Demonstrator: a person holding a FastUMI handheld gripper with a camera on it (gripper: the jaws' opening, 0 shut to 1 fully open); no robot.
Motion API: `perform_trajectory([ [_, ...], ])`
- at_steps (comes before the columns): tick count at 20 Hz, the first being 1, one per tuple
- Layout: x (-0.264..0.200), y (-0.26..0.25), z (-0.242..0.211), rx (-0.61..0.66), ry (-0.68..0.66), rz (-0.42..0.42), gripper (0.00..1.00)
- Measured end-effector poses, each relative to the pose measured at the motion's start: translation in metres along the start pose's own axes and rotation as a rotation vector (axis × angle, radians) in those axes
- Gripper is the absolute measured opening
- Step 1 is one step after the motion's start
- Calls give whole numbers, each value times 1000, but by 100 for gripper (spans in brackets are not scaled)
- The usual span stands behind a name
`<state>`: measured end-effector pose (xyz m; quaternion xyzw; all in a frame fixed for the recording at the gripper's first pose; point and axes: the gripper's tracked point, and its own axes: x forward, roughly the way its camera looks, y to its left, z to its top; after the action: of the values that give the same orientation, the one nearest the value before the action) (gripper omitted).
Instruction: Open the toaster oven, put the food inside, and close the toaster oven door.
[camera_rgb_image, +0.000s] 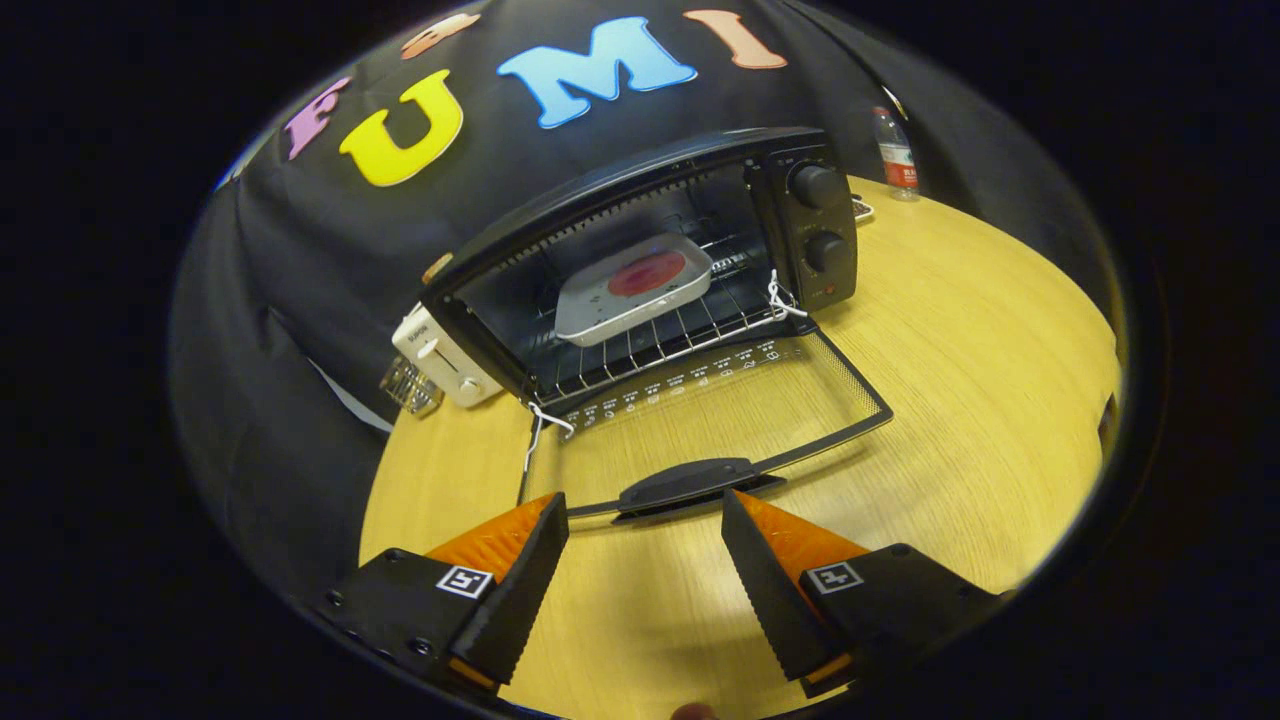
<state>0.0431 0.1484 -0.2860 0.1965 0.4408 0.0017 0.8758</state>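
The black toaster oven with two round knobs on its right panel (700, 250) sits at the far side of the round pale wooden table (950, 400), its mouth facing the near side. Its glass door with a black frame (740, 400) lies folded all the way down, nearly flat over the table, so the cavity is open to reach. Inside, a white rounded-square tray carrying a red disc of food (633, 288) rests on the wire rack (660, 345), set well back from the rack's near edge — far enough, by the look of it, for the door to swing up without catching it.

The tongs (645, 545) hang low over the table at the near side, their orange-and-black fingers spread wide with nothing between them. The door's black handle (695, 485) lies just ahead of the gap between the fingertips, apart from both. That lineup suggests the food is already in and the remaining step is closing: the spread suits coming in around or under the handle to lift the door.

White cord is tied at both door hinges (780, 298). To the left of the oven stands a small white pop-up toaster (440, 360), and a clear plastic bottle (896, 152) stands far right, well clear of the door's arc.
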Motion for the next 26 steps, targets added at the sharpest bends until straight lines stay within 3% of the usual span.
perform_trajectory([
  [8,20,-33,-27,-187,114,-125,98],
  [16,37,-36,-23,-290,93,-204,97],
  [26,13,-25,-9,-297,16,-199,96],
])
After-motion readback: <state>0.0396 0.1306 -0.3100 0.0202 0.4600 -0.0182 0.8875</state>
